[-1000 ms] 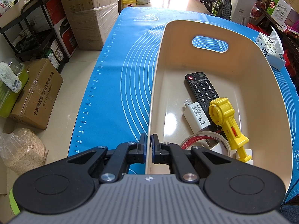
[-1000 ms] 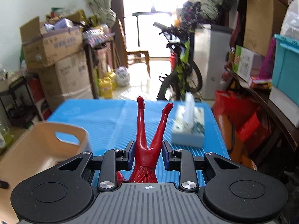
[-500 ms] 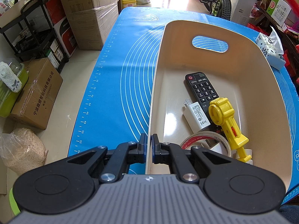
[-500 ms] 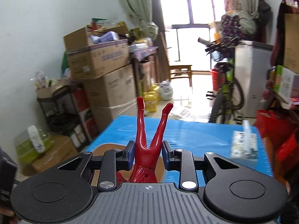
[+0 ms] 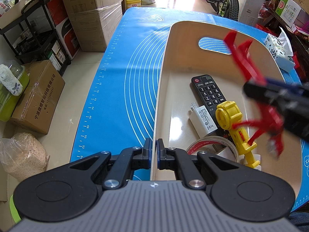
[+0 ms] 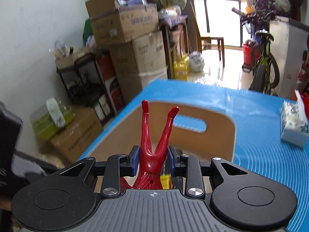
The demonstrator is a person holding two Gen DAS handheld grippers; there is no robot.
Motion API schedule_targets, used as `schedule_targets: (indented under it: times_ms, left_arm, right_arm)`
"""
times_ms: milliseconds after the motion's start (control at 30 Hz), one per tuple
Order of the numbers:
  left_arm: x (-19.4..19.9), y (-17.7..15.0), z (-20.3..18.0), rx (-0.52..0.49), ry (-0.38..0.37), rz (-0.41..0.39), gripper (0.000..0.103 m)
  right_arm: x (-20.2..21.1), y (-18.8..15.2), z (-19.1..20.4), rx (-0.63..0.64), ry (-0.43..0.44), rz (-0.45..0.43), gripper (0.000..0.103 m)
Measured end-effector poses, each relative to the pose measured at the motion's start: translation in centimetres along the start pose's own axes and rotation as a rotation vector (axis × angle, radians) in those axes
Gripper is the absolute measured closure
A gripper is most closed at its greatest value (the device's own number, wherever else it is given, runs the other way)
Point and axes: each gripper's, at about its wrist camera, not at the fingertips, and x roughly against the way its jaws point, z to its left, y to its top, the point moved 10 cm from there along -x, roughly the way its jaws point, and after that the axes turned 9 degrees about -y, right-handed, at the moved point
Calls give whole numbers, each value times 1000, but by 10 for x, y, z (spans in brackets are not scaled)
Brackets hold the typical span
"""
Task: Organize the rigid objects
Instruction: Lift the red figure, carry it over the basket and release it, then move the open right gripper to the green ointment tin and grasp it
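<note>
My left gripper (image 5: 154, 153) is shut on the near left rim of the beige bin (image 5: 164, 73). Inside lie a black remote (image 5: 208, 93), a white charger (image 5: 202, 120), a yellow toy drill (image 5: 234, 127) and a tape roll (image 5: 210, 147). My right gripper (image 6: 154, 160) is shut on a red figure (image 6: 153, 145), legs pointing forward. In the left wrist view the right gripper (image 5: 278, 100) holds the red figure (image 5: 245, 60) above the bin's right side, blurred by motion. The bin (image 6: 135, 127) lies just ahead in the right wrist view.
The bin stands on a blue mat (image 5: 131, 73) covering the table. A tissue pack (image 5: 278, 52) sits at the mat's right edge, also in the right wrist view (image 6: 294, 123). Cardboard boxes (image 5: 90, 9), a black shelf (image 5: 36, 36) and a bicycle (image 6: 262, 65) stand beyond the table.
My right gripper has swung left and down with the red figure and now hangs over the bin, entering the left wrist view. The left gripper has not moved.
</note>
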Motion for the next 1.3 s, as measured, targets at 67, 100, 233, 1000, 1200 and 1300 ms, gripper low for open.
schedule_targets:
  times_ms: [67, 100, 233, 1000, 1200, 1300]
  left_arm:
    - [0, 0, 0, 0, 0, 0, 96]
    - [0, 0, 0, 0, 0, 0, 96]
    - [0, 0, 0, 0, 0, 0, 96]
    - [0, 0, -2, 2, -1, -1, 96]
    - [0, 0, -2, 2, -1, -1, 96]
    - [0, 0, -2, 2, -1, -1, 96]
  right_arm:
    - [-7, -11, 3, 12, -8, 33, 65]
    - [-11, -16, 4, 17, -10, 50, 65]
    - [-22, -37, 8, 28, -17, 124, 65]
    - [11, -22, -14, -11, 41, 56, 25]
    - [35, -5, -62, -22, -62, -12, 20]
    - [39, -9, -96, -49, -126, -6, 20]
